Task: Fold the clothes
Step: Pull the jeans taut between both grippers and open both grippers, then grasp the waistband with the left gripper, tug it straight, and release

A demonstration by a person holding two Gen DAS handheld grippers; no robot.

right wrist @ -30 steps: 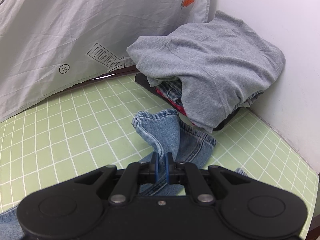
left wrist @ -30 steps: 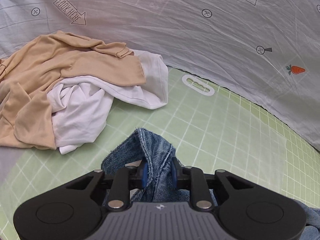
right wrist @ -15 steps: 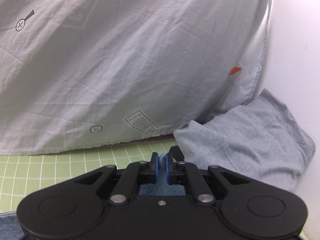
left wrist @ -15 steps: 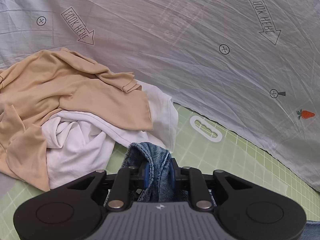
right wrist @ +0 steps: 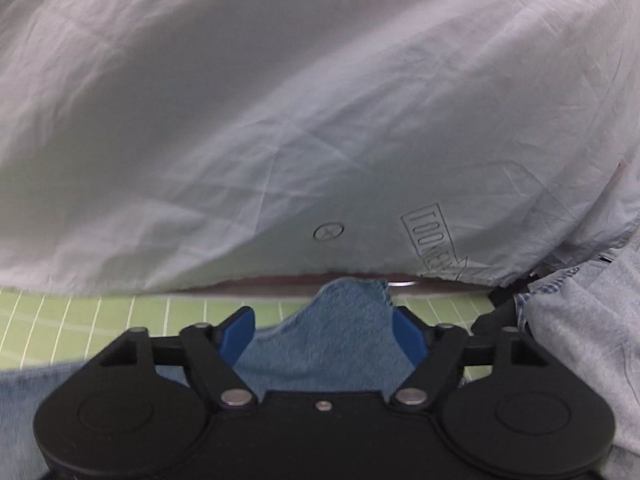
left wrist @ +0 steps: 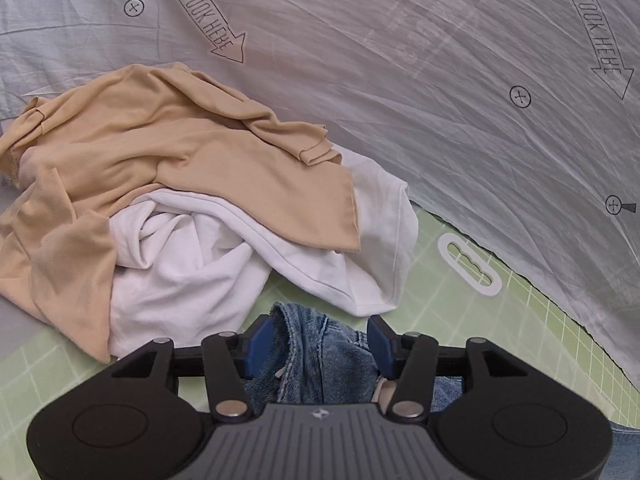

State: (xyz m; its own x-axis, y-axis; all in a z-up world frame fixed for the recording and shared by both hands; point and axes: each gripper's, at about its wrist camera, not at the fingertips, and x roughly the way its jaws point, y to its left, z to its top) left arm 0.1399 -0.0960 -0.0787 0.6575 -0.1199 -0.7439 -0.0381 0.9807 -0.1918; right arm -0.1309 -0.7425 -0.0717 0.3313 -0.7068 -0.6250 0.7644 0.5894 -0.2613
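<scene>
The left gripper (left wrist: 319, 340) stands released, its blue pads spread wide with a bunched fold of the jeans (left wrist: 316, 356) lying loose between them on the green grid mat (left wrist: 532, 340). Just ahead of it a white garment (left wrist: 192, 264) lies crumpled, and a tan shirt (left wrist: 132, 152) is heaped over that, ahead and to the left. A white oval tag (left wrist: 469, 265) sits ahead to the right, at the foot of a hanging grey sheet (left wrist: 400, 80). The right gripper (right wrist: 322, 334) is likewise spread apart, a peak of denim rising between its pads; a grey garment (right wrist: 576, 344) lies to its right
</scene>
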